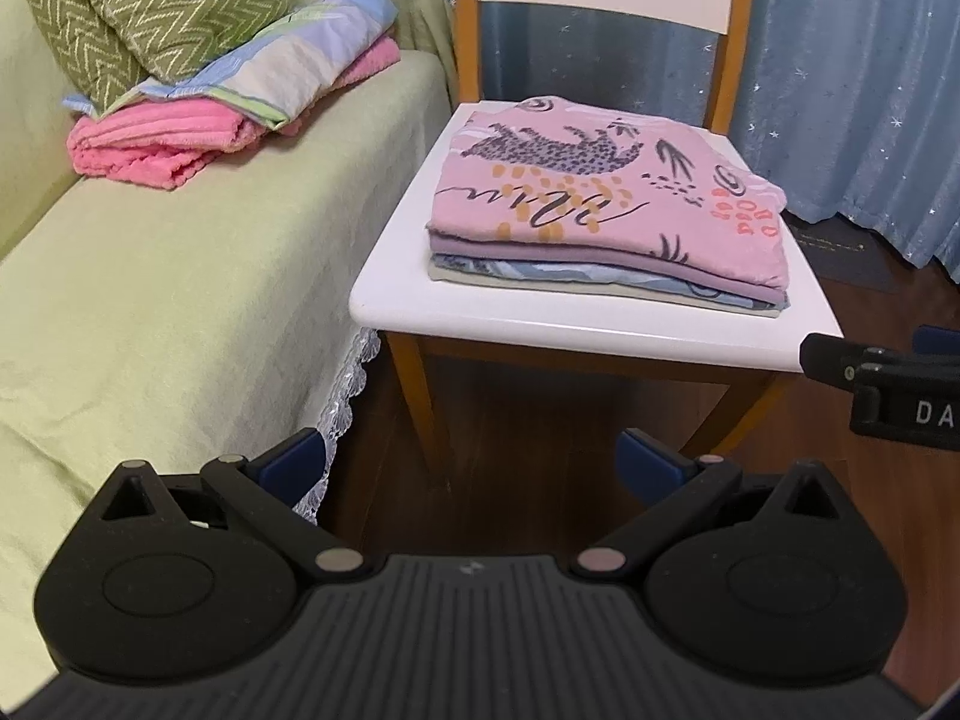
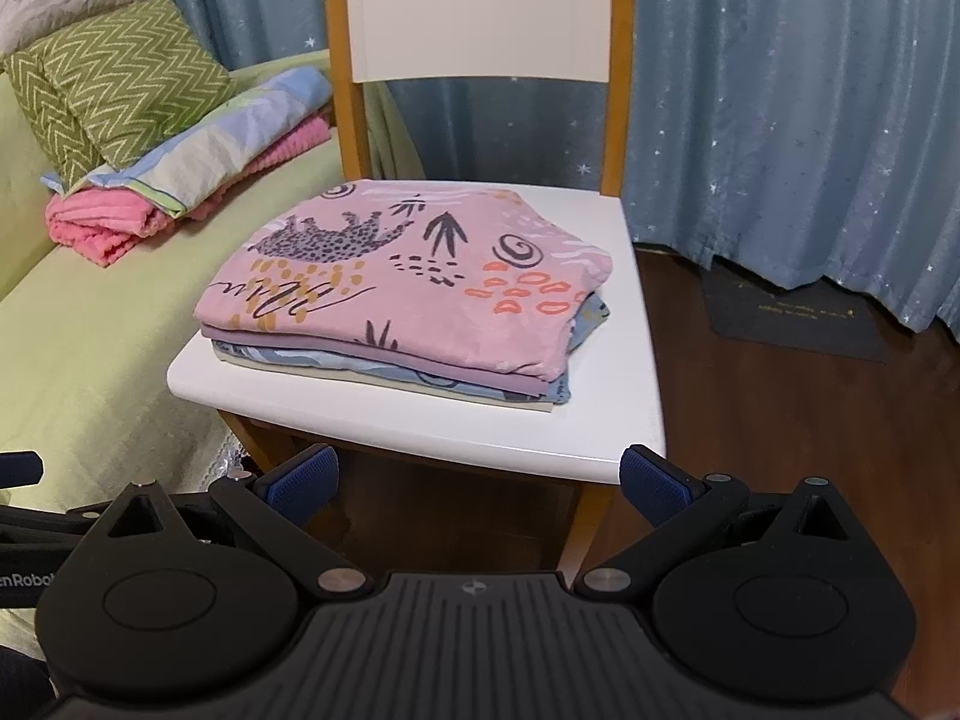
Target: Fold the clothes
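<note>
A neat stack of folded clothes (image 2: 396, 306), topped by a pink printed garment with a spotted animal motif (image 1: 600, 198), lies on the white seat of a wooden-framed chair (image 2: 630, 420) beside a green-covered bed (image 1: 180, 300). The left hand-held gripper (image 1: 471, 462) and right hand-held gripper (image 2: 477, 480) both hover before the chair, jaws spread wide and holding nothing.

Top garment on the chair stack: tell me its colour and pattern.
The top garment is pink with a spotted leopard, orange dots, coral blotches and dark leaf marks; the right wrist view shows it best.
</note>
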The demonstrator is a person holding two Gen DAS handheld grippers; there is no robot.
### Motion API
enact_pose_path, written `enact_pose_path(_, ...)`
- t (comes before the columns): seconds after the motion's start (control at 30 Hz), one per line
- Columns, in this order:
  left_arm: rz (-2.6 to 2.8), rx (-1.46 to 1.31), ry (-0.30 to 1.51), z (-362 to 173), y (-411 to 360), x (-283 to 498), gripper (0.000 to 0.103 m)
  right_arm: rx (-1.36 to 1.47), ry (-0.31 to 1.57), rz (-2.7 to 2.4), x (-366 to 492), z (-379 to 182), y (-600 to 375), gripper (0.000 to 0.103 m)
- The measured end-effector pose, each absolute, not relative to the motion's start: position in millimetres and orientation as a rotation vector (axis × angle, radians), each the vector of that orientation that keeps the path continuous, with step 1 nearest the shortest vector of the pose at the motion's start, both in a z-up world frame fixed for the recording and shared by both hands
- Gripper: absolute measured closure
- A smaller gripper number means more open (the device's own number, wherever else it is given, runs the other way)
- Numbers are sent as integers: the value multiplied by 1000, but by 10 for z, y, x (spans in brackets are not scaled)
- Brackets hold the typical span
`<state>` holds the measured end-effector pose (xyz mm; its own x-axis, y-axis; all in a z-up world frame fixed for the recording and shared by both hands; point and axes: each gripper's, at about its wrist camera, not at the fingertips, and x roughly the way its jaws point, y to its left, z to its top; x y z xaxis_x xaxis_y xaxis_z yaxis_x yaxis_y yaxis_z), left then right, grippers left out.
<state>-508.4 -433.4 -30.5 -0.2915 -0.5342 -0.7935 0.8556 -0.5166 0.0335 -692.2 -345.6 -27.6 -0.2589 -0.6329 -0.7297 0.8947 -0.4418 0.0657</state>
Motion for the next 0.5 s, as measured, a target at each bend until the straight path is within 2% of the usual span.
enact_pose_path(0.5,-1958,948,489,-345,-4365,-5165,1,864,459,-1891,-6974,-326,-3480,0)
